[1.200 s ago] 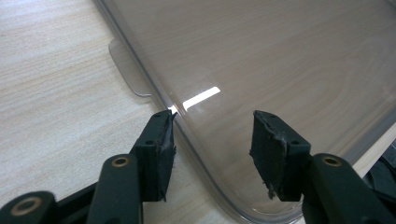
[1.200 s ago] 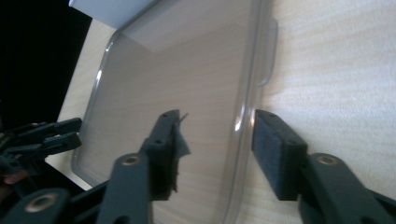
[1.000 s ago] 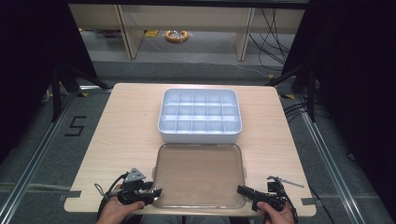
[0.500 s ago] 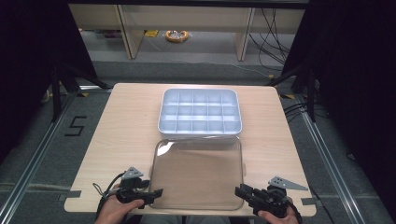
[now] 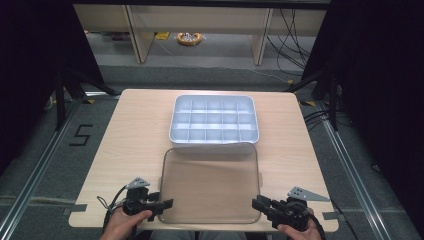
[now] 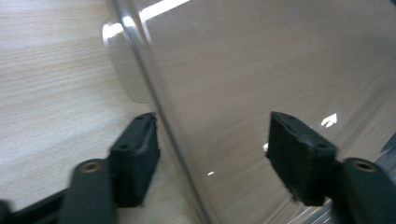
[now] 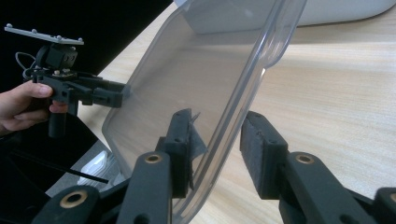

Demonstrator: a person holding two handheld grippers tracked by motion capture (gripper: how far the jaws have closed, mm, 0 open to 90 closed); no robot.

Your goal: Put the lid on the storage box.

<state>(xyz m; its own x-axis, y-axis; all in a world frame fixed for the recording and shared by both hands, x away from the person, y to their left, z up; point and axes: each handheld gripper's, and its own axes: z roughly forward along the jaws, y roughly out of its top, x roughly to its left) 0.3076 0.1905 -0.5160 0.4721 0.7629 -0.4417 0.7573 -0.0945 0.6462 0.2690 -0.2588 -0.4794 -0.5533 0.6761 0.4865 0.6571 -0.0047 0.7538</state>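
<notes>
Clear lid (image 5: pixel 210 185) lifted since, near edge raised, tilting toward tray (image 5: pixel 214 120)

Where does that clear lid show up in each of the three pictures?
High view: the lid lies low in the middle, just below the white tray.
Left gripper view: it covers the right side, rim running down the middle.
Right gripper view: it stands in the middle, tilted.
Shared landmark: the wooden table.

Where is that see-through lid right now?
In the high view the clear lid sits at the table's near edge, between the left gripper and right gripper, just in front of the white divided box.
</notes>
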